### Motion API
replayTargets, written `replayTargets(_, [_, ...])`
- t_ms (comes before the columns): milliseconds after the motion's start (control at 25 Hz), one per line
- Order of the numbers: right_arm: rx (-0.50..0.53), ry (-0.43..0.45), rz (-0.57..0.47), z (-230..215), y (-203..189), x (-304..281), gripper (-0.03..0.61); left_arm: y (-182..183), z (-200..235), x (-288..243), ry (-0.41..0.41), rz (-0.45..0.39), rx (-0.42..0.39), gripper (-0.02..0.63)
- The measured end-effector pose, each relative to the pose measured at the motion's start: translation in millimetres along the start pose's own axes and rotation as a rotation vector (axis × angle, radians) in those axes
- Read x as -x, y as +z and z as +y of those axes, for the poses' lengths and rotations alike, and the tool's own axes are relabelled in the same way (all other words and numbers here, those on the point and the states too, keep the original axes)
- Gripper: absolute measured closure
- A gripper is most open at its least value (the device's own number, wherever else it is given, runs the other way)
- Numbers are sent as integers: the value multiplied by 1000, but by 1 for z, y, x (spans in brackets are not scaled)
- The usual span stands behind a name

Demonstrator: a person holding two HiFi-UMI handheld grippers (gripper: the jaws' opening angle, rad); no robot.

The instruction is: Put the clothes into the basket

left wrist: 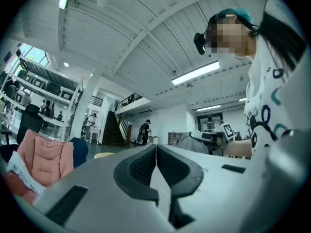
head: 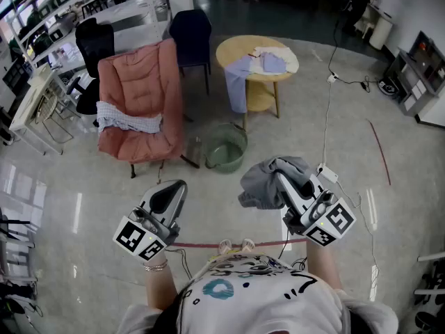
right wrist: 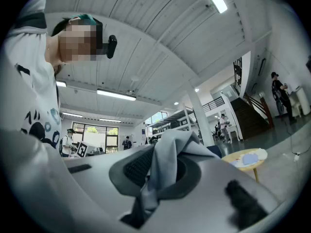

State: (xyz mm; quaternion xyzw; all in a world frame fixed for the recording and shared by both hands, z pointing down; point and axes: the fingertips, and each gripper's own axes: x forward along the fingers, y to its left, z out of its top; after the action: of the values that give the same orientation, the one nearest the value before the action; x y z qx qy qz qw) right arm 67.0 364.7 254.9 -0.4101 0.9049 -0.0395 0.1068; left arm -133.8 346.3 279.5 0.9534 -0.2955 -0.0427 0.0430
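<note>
The right hand-held gripper [head: 281, 181] is clamped on a grey garment [head: 259, 188]. The garment hangs bunched from its jaws, clear of the floor, evidently so it can be carried. The green basket [head: 209, 149] stands on the floor ahead, near the garment but not beneath it. The left hand-held gripper [head: 174, 190] is closed on nothing and appears idle. More clothes [head: 268, 62] lie on the round counter [head: 233, 49].

Long ceiling strip lights [left wrist: 197, 73] and daylight from far windows [right wrist: 92, 129] light the hall brightly and evenly, so shadows under the furniture are soft and faint. The polished floor [head: 104, 186] carries pale streaks of glare at left and right. Every view bows strongly toward its edges. Both gripper views have black corners, and the grey cloth [right wrist: 165, 169] nearest the lens is slightly soft.
</note>
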Motion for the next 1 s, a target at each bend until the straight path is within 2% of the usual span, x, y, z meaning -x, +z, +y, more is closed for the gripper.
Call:
replayTargets(160, [25, -6, 50, -10, -4, 4, 538, -6, -9, -11, 20, 36, -7, 597])
replayTargets(480, [-11, -45, 30, -27, -3, 30, 538, -21, -32, -26, 1, 76, 8, 597])
replayTargets(720, [2, -55, 59, -40, -6, 29, 538, -19, -21, -45, 47, 123, -64, 597])
replayTargets(1000, [10, -25, 77, -64, -12, 20, 538, -12, -6, -78, 107, 69, -41, 597])
